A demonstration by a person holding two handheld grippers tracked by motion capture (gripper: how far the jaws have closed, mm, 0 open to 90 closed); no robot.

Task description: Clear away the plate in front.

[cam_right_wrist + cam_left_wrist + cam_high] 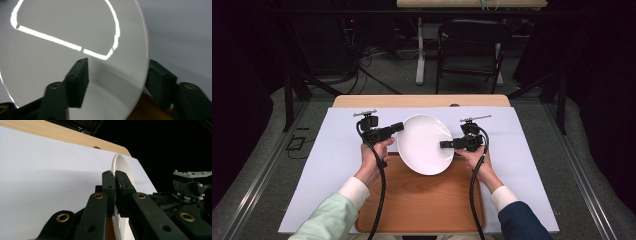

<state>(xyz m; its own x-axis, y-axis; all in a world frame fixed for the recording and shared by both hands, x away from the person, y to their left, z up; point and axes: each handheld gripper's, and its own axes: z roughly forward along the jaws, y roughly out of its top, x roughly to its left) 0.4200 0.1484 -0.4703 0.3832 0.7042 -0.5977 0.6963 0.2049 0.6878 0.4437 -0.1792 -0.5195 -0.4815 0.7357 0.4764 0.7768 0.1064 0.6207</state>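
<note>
The high view looks forward and down on the table (532, 150) from well back. Each gripper view sits close along its jaws; all share the white plate (424, 144).

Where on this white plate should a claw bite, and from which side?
Grip the thin rim, coming in from the side with one jaw over and one under. The plate is shallow and tilted above the wooden tray, so only its edge fits between jaws. Opposite edges look best: the left claw pinches the left rim and the right claw the right rim.
</note>
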